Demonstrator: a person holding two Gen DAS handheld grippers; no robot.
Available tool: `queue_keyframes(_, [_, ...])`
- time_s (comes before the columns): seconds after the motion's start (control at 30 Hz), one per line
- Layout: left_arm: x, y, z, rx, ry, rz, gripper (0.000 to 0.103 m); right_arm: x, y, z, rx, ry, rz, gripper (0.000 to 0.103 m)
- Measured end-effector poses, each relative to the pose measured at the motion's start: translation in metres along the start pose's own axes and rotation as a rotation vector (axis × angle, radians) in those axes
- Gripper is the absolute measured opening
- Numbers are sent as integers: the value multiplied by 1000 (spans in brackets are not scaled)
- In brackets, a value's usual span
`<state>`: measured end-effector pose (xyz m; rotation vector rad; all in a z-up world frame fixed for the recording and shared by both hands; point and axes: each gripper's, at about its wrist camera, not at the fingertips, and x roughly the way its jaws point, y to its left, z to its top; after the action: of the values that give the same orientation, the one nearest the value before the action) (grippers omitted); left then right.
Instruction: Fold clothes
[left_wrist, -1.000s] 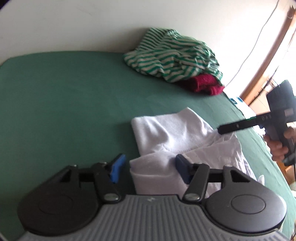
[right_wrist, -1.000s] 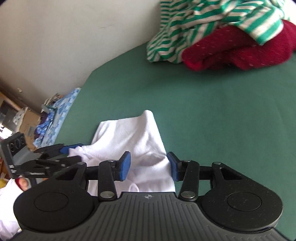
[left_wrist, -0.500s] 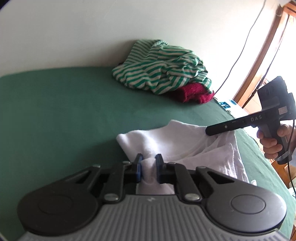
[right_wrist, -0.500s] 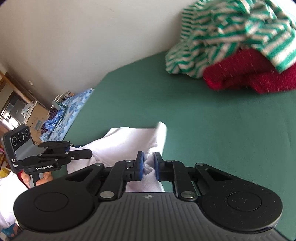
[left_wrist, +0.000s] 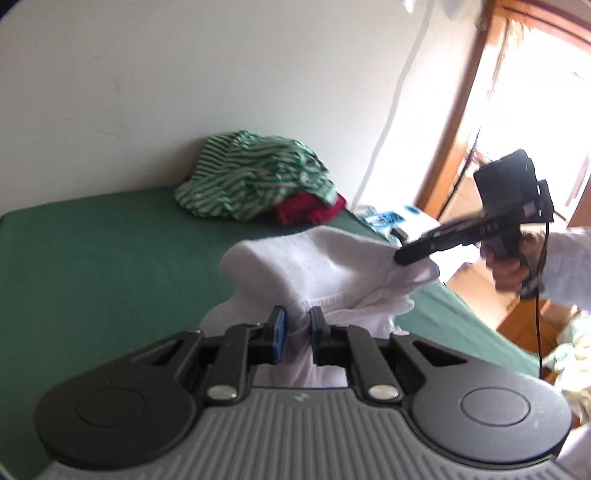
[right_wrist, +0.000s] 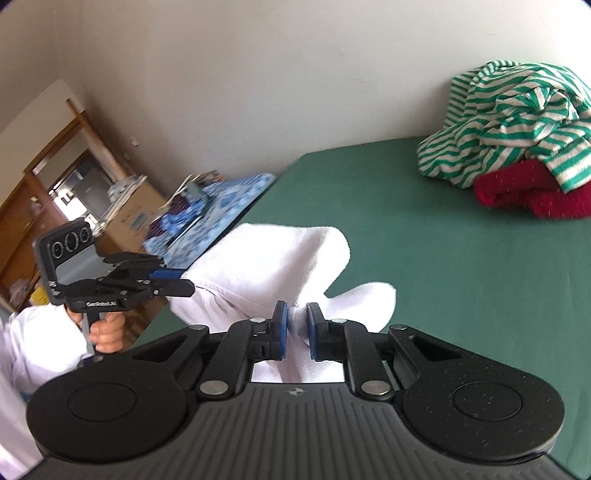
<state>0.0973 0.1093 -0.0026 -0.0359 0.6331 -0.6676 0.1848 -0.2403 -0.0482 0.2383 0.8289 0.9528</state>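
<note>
Both tongs are clamped on the white garment (left_wrist: 325, 266), the left gripper (left_wrist: 297, 332) and right gripper (right_wrist: 295, 328) each pinching a bunched edge to hold it spread above the green bed's (right_wrist: 461, 277) near edge, probably for folding.

The green bed (right_wrist: 461, 277) lies bare across its middle and near side, open passage beneath and around the white cloth (right_wrist: 280, 258) that spans between the two grippers and fills the room between them. At the far edge against the wall (left_wrist: 184, 92), the striped heap (right_wrist: 517, 118) sits on a red garment (right_wrist: 528, 192), closing off that corner. Off the bed's side in the right wrist view, a blue patterned pile (right_wrist: 221, 199) and a cardboard box (right_wrist: 136, 214) crowd the floor.
</note>
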Motion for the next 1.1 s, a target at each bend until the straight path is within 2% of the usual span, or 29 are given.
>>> queue_keyframes(0.1, [-20,-30,-19,51,32,-4,9,-15,20,-22,-23,40,14,12])
queue_keyframes(0.2, [-31,-58,-46,104,99,-1,9,-17,36,-49,-63,117,6,12])
queue_keyframes(0.33, [-28,-81,-87,152,203,-2,9,-5,49,-85,-105,222,-28,12])
queue_keyframes(0.4, [-20,-81,-103,146,240,10,10,5,49,-100,-102,247,-51,13])
queue_keyframes(0.53, [-20,-78,-115,144,272,35,9,1,54,-108,-64,209,-99,15])
queue_keyframes(0.63, [-43,-81,-108,169,237,60,11,-16,67,-105,-77,123,-145,29])
queue_keyframes(0.67, [-49,-81,-103,159,209,61,13,-20,71,-104,-89,105,-160,40])
queue_keyframes(0.7, [-52,-81,-99,146,183,60,18,-23,75,-104,-101,86,-176,42])
queue_keyframes(0.73, [-50,-82,-96,143,168,65,34,-21,78,-106,-109,72,-188,42])
queue_keyframes(0.77, [-48,-83,-94,141,153,69,45,-17,79,-107,-112,65,-197,41])
queue_keyframes(0.83, [-43,-84,-89,131,131,75,46,-9,81,-110,-126,52,-210,36])
queue_keyframes(0.9, [-26,-80,-91,83,166,60,46,-3,85,-116,-148,40,-219,36])
queue_keyframes(1.0, [-10,-83,-96,86,180,109,46,4,90,-123,-184,16,-266,36])
queue_keyframes(1.03, [-6,-85,-97,107,182,133,45,6,90,-125,-189,13,-281,34])
queue_keyframes(1.1, [-4,-91,-97,145,171,156,30,8,92,-129,-190,19,-294,20])
